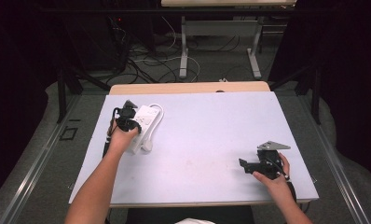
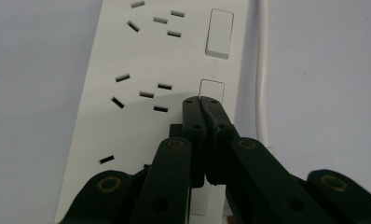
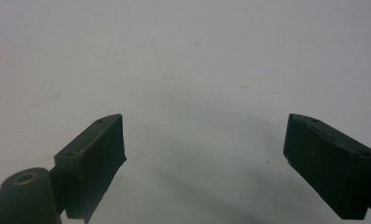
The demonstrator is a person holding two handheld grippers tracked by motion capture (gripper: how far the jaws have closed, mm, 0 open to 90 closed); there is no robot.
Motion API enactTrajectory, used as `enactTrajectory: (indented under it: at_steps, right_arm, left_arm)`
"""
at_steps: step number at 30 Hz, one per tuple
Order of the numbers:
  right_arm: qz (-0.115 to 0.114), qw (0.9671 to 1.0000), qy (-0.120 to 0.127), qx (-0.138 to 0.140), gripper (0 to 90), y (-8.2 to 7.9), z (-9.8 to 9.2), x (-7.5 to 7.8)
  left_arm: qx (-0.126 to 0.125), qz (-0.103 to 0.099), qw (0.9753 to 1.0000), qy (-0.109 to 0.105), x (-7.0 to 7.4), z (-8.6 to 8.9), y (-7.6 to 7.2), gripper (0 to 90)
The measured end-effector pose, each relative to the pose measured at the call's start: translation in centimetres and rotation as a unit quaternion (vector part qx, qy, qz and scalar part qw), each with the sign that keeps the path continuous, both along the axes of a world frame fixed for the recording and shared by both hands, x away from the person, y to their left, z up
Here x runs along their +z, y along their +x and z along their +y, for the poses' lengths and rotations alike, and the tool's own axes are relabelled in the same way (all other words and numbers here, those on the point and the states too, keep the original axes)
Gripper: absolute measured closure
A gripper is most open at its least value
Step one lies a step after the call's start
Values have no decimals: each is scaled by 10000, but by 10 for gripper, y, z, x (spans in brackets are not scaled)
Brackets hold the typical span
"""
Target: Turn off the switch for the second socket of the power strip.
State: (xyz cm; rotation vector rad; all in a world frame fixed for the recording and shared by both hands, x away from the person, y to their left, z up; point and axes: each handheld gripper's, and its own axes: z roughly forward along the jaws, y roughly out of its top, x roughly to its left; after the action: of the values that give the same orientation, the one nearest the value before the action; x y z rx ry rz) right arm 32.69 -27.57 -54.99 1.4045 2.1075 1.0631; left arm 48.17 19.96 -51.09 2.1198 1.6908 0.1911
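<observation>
Overhead, the left gripper (image 1: 126,115) sits over the white power strip (image 1: 145,122) at the table's (image 1: 211,121) far left; the right gripper (image 1: 249,166) rests near right. Closer in, the left gripper (image 2: 203,103) has jaws pressed together above a switch (image 2: 211,89) on the power strip (image 2: 127,116). Right gripper (image 3: 204,140) jaws spread wide over bare table (image 3: 183,56).

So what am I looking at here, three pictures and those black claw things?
A person sits at a table with a hand-held two-jaw gripper in each hand. One picture looks down from above; the other two come from cameras riding on each gripper. The left gripper, jaws shut, points at a switch on a white power strip, the tips at or just above it. The right gripper is open over bare table, holding nothing.
</observation>
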Motion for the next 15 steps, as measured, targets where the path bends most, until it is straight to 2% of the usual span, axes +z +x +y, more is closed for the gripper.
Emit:
enactTrajectory:
  at_steps: [1, 15]
  right_arm:
    - [0, 10000, 0, 0, 120, 0, 0, 0]
    - [12, 10000, 9, -19, 121, 0, 0, 0]
  left_arm:
    - [-66, -81, 9999, -5, -1, 0, 0, 896]
    - [-28, -56, 10000, 8, 0, -1, 0, 896]
